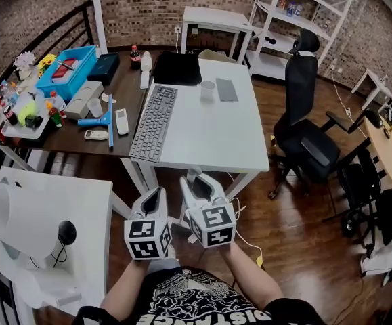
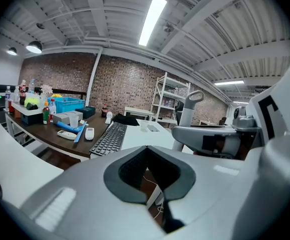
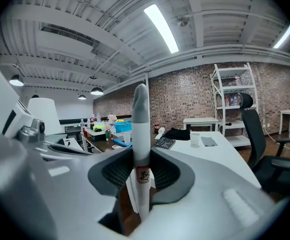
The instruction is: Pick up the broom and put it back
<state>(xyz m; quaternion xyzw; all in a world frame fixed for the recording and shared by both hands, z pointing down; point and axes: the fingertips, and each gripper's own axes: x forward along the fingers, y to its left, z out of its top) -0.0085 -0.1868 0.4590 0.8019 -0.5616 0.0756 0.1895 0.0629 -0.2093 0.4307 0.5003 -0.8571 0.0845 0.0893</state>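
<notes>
The broom shows only as its pale grey-white handle (image 3: 140, 134), which stands upright between the jaws of my right gripper (image 3: 140, 184) and bears a small red-edged label. That gripper is shut on the handle. In the head view my right gripper (image 1: 200, 183) is held low before the person, just short of the white desk's front edge, and a bit of the white handle (image 1: 193, 176) shows at its tips. My left gripper (image 1: 155, 195) is beside it on the left; its jaws (image 2: 150, 184) are together with nothing between them. The broom's head is hidden.
A white desk (image 1: 209, 141) with a keyboard (image 1: 154, 122) stands straight ahead. A dark table (image 1: 74, 131) holds a blue bin (image 1: 67, 70) and clutter on the left. A black office chair (image 1: 304, 127) is on the right, a white table (image 1: 53, 202) near left.
</notes>
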